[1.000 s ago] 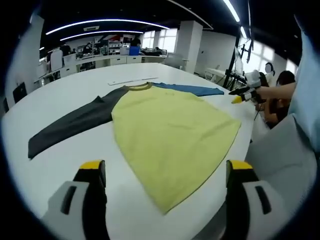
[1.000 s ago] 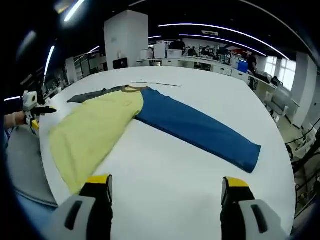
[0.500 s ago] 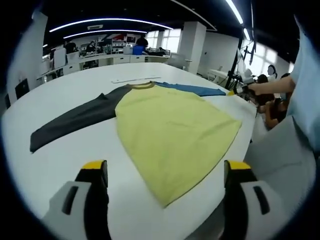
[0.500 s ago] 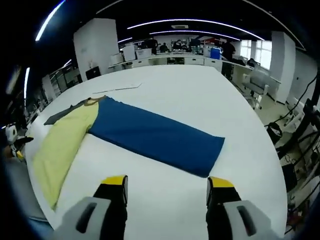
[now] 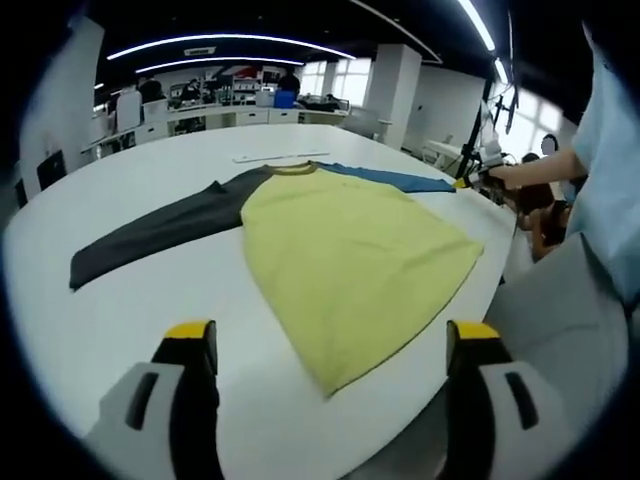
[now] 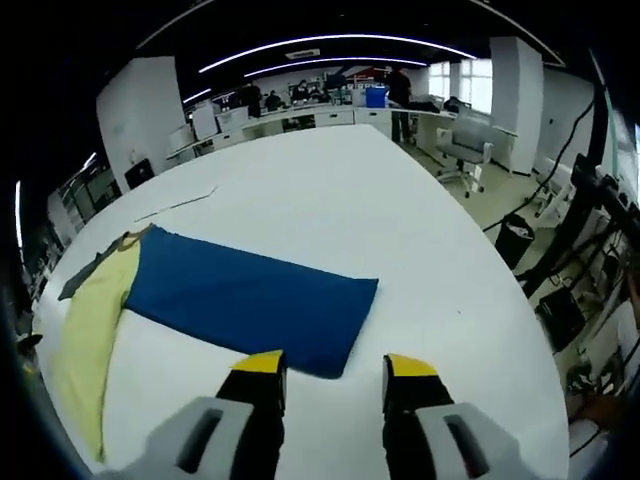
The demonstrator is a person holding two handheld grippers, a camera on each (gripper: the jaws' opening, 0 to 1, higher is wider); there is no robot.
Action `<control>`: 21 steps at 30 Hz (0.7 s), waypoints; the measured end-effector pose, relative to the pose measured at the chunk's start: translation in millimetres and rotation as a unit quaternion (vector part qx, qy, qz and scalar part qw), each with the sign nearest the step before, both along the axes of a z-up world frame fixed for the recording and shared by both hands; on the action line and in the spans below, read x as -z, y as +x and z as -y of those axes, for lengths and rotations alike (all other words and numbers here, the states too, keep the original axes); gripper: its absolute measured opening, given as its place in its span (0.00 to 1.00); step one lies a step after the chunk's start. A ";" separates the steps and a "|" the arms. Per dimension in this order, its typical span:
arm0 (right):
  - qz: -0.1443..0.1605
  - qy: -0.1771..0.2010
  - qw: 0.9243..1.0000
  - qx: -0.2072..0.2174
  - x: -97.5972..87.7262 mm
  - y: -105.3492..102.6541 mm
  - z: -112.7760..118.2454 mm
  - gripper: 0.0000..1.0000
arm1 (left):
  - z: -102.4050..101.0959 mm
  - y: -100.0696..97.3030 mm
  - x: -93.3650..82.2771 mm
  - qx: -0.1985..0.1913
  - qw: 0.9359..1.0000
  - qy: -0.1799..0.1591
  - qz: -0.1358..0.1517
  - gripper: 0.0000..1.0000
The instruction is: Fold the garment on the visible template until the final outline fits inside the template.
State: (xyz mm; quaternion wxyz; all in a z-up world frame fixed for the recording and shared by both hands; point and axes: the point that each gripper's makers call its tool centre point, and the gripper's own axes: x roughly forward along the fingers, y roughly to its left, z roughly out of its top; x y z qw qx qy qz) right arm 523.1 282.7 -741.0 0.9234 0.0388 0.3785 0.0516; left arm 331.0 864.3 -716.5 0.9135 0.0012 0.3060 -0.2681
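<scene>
Spread flat on the white table [image 5: 130,310]: garment [image 5: 350,255] with yellow body, dark grey sleeve [image 5: 160,230] and blue sleeve [image 6: 245,300]. Left gripper [image 5: 325,345] wide open, short of the hem. Right gripper [image 6: 325,370] narrowed, empty, just at the blue cuff.

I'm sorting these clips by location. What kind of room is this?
Probably an open-plan office or lab. A large white table holds the shirt, rows of desks with monitors and boxes line the far wall, long strip lights curve across a dark ceiling, and an office chair stands aside.
</scene>
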 end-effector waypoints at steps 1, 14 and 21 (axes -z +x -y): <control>0.000 0.003 1.000 0.002 0.0 1.2 0.6 0.31 | -0.6 -0.4 0.7 -0.001 1.000 0.001 -0.001 0.92; -0.020 -0.005 1.000 -0.004 11.9 5.8 -5.9 0.15 | -0.5 -2.4 0.7 -0.007 1.000 -0.007 -0.006 0.92; -0.023 -0.021 1.000 -0.005 13.5 7.1 -3.9 0.10 | -2.3 -4.0 2.7 -0.012 1.000 -0.008 -0.007 0.91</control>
